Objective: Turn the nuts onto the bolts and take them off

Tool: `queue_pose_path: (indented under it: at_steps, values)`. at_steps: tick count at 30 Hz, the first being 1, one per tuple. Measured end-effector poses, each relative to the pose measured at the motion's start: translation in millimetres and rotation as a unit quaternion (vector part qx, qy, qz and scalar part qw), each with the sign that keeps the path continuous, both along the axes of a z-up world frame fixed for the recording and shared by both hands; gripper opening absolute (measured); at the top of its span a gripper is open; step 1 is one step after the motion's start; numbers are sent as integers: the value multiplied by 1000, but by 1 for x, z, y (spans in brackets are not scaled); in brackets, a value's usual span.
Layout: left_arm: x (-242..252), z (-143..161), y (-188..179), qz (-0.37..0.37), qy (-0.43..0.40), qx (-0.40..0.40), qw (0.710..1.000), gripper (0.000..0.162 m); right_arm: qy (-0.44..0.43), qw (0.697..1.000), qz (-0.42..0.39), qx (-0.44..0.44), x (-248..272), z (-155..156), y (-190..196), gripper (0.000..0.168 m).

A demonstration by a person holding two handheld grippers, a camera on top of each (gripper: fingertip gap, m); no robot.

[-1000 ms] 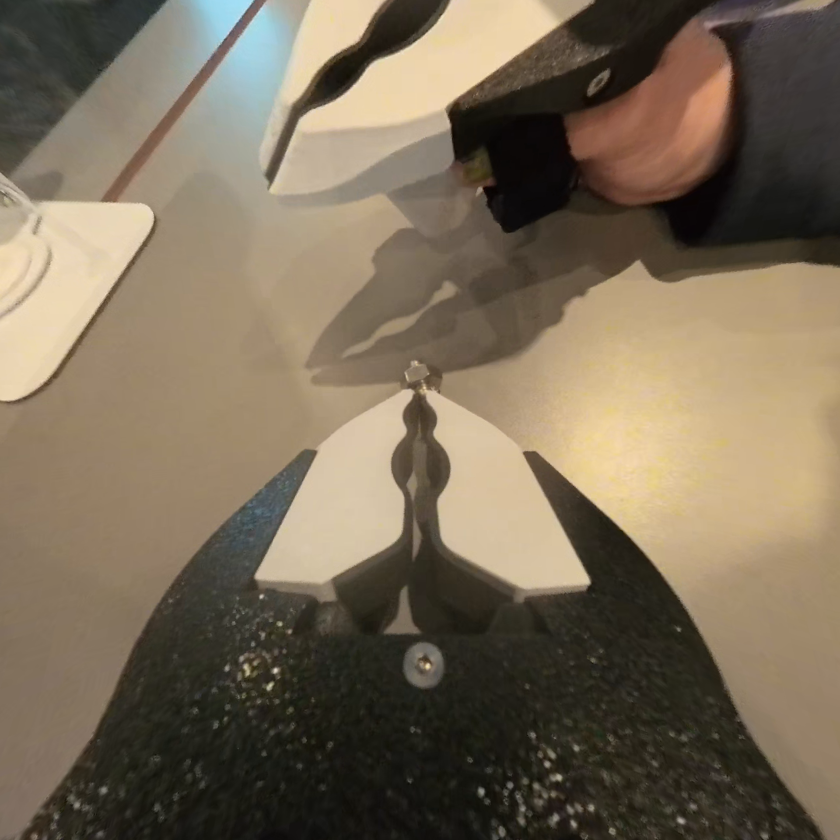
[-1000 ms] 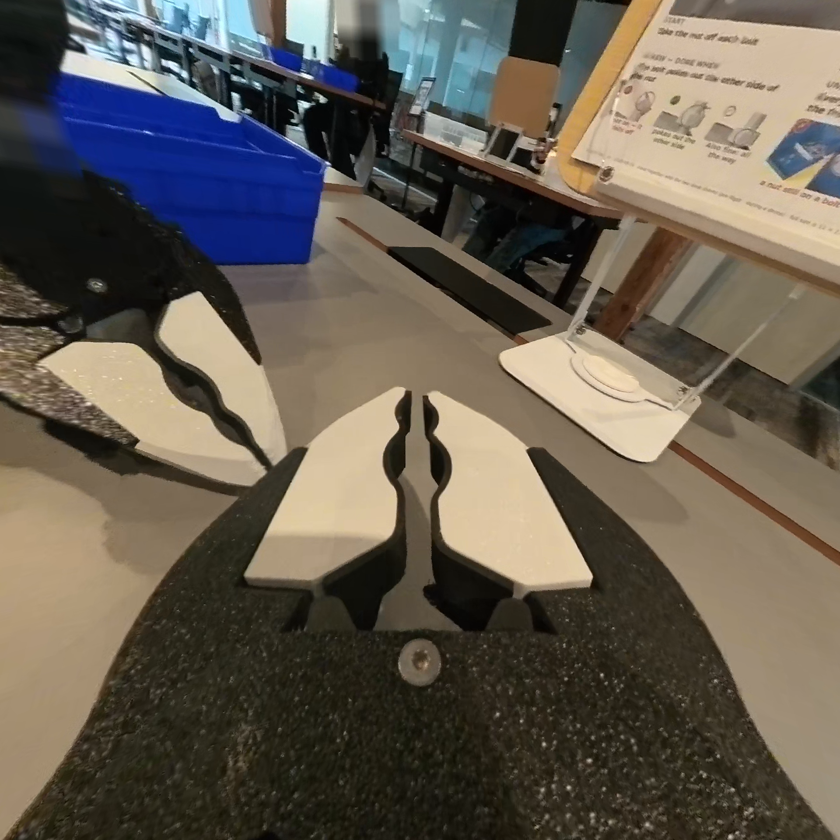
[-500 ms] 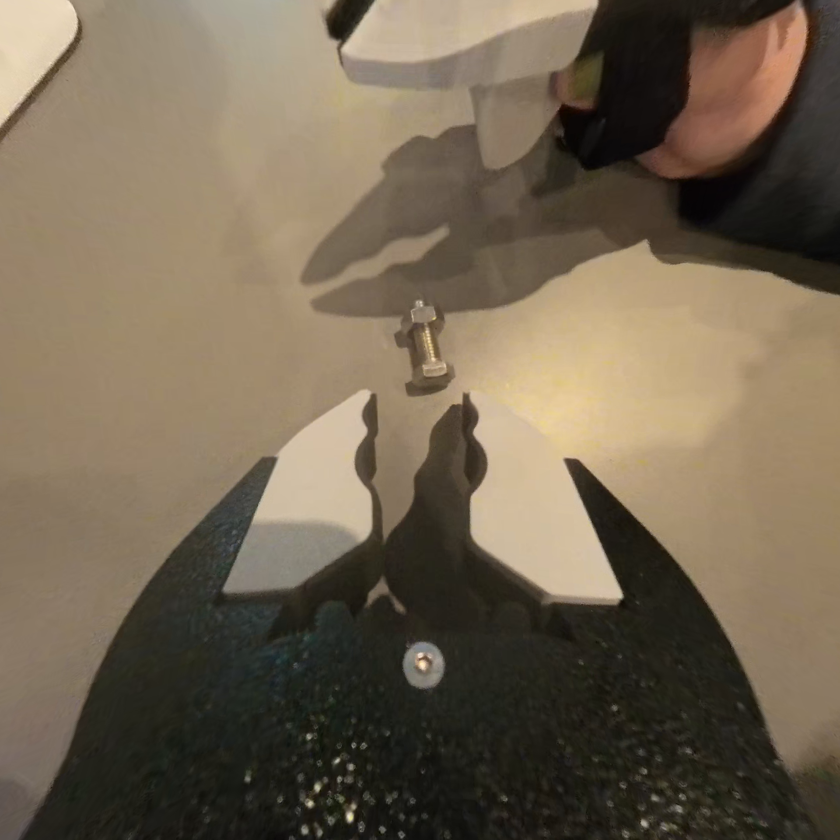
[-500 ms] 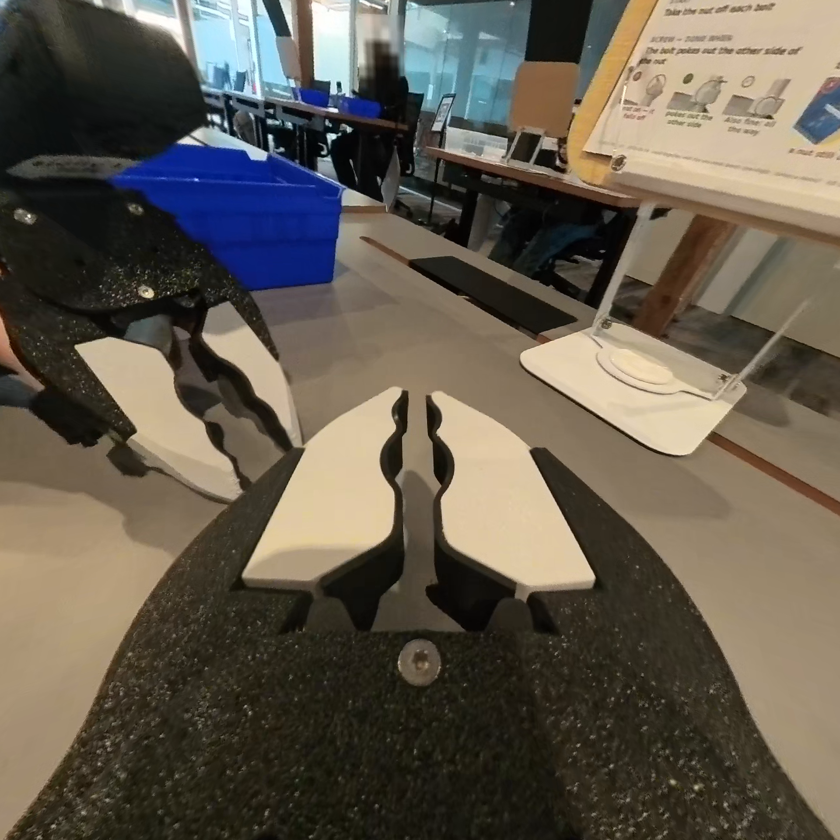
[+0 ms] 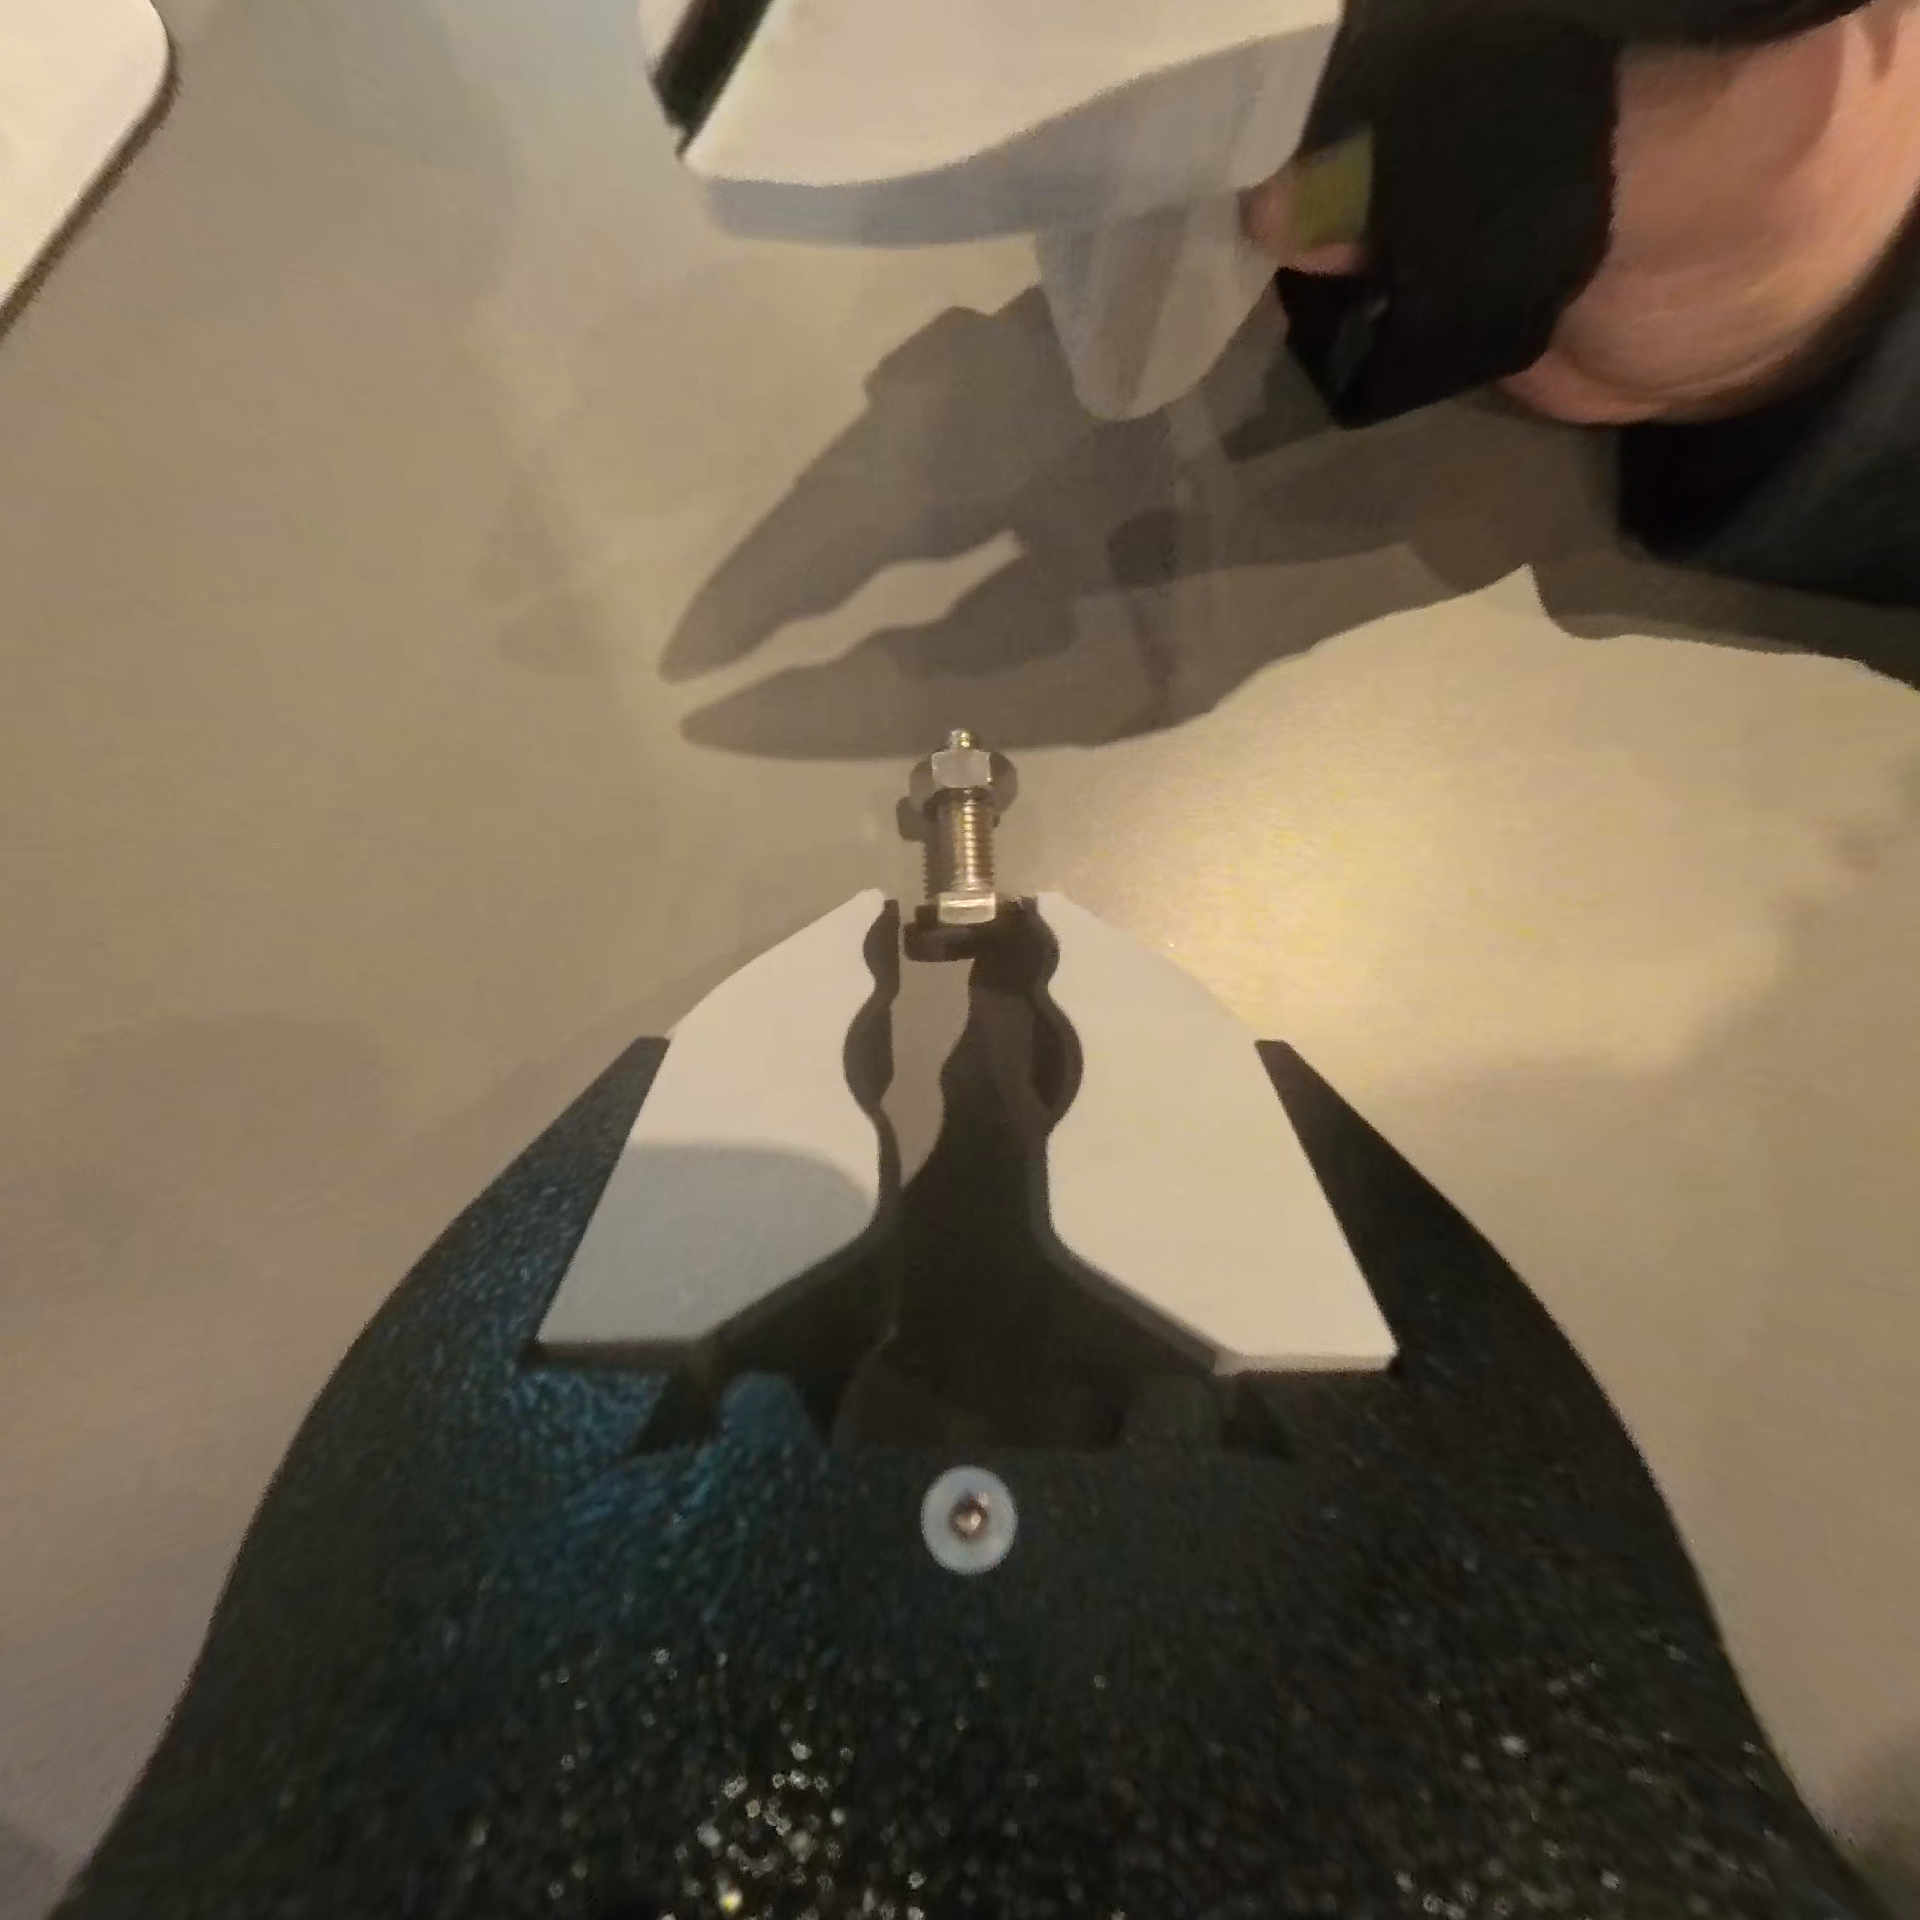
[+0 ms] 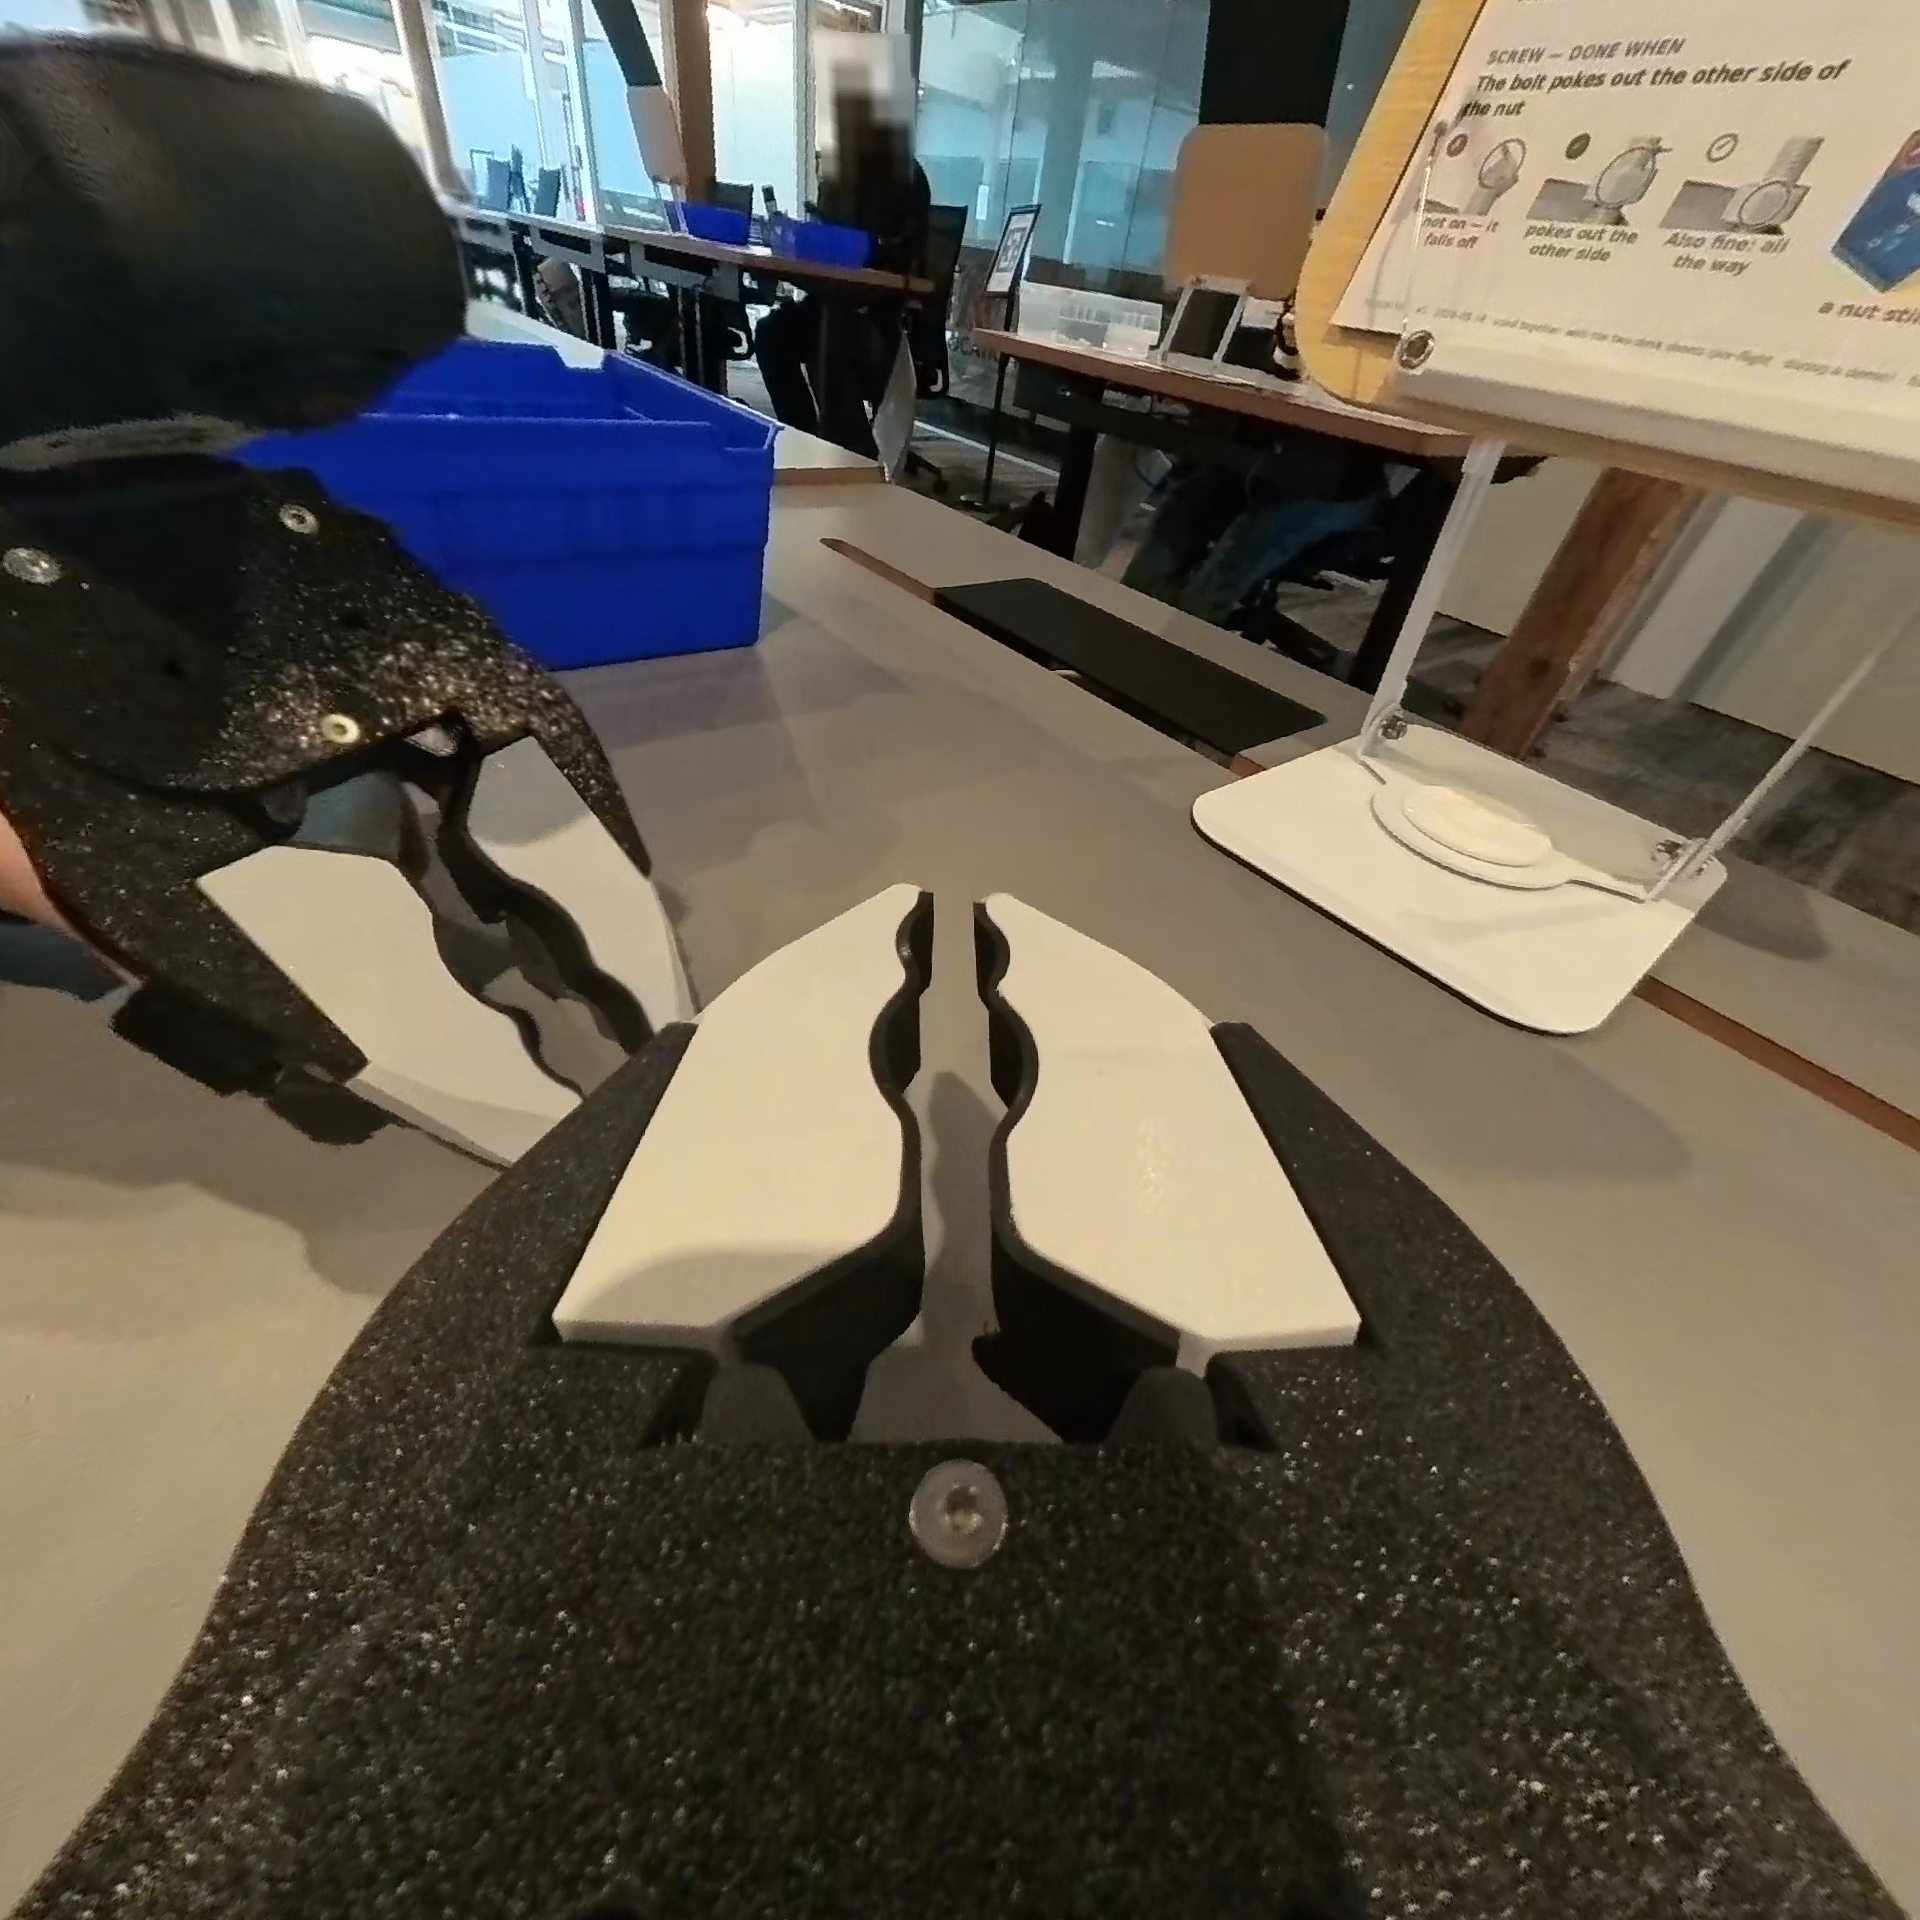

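A steel bolt [image 5: 958, 857] lies on the grey table [image 5: 364, 727], with a nut [image 5: 961, 781] threaded near its far end. My left gripper [image 5: 961, 906] is open. Its white fingertips [image 5: 831, 956] stand on either side of the bolt's head without clamping it. In the right wrist view the left gripper [image 6: 634, 1039] is low on the left, pointing down at the table. My right gripper [image 6: 951, 914] holds nothing; its jaws are a narrow gap apart. It also shows in the left wrist view [image 5: 681, 125], hovering above the table beyond the bolt, held by a hand [image 5: 1714, 260].
A white stand base [image 6: 1455, 914] with a clear holder carries an instruction board [image 6: 1662, 208] at the right. A blue bin [image 6: 582, 520] sits at the back left. A black strip [image 6: 1122, 655] lies along the table's far edge. The base's corner shows in the left wrist view [image 5: 62, 125]. The gap from one gripper's tips to the other's is roughly 10 cm.
My left gripper was shut on the bolt, then opened and left it lying on the table. It has since moved forward, so its tips flank the bolt's head. The right gripper stayed hovering.
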State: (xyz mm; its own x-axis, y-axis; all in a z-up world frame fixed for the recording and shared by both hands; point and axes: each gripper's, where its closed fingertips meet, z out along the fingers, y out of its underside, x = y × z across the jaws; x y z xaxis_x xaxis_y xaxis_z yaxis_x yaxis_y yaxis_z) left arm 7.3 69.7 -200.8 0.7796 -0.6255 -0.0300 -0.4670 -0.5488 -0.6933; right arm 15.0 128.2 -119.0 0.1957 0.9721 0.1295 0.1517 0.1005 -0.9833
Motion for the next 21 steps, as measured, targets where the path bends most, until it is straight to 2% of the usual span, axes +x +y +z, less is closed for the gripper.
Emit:
queue_pose_path:
  at_steps: [1, 7, 11, 16, 21]
  values:
    - [1, 0, 0, -2, 0, 3, 1000, 19, -1, 1000, 0, 0, 0, 0, 0, 7]
    - [1, 0, 0, -8, -7, 3, 1000, 18, -5, 1000, 20, -2, 0, -1, -8, 8]
    - [4, 2, -2, -34, -25, 16, 999, 18, -20, 996, 78, -21, -1, -5, -24, 14]
    - [10, 11, -6, -85, -22, 85, 993, 18, -71, 979, 179, -69, 3, -19, -46, 25]
    - [11, 19, -10, -128, -3, 155, 979, 17, -113, 954, 231, -155, 11, -29, -57, 26]
